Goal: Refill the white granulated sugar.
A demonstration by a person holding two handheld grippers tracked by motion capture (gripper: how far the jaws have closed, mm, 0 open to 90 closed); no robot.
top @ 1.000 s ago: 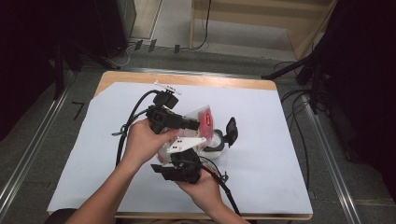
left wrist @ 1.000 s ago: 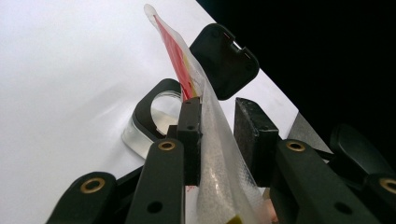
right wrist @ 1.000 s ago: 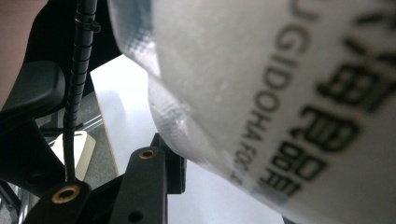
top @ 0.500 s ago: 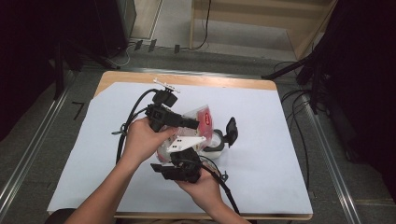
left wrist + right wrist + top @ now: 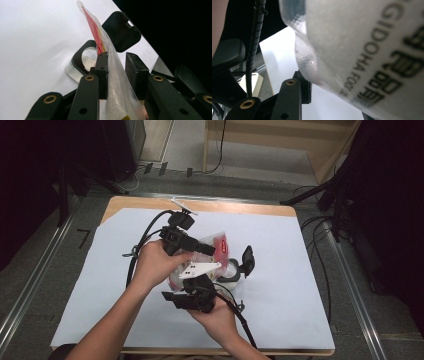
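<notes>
Left gripper (image 5: 116, 65): jaws part open, the clear plastic food pouch (image 5: 110, 75) standing between them; one pad lies against the film, the other stands off with a gap, so no firm pinch. Right gripper (image 5: 308, 86): one jaw in sight below the pouch (image 5: 367, 50), which bulges close against the lens with printed lettering; whether its pads press the pouch, cannot tell. In the high view both grippers meet over the middle of the white sheet (image 5: 300, 270) covering the table, left gripper (image 5: 212, 251) on the far side, right gripper (image 5: 200, 292) nearer the person, the pouch (image 5: 220, 242) raised between them, red print toward its far right end. Just right of the pouch sits a clear container with a black rim (image 5: 232, 272), its black hinged lid (image 5: 247, 260) flipped up. Risks, as a judgement: with one left pad off the film, the slick pouch could slide down or twist free if either hand shifts. Swinging the pouch right could knock the lid or nudge the container. Squeezing hard on the bulge might burst a seam.
</notes>
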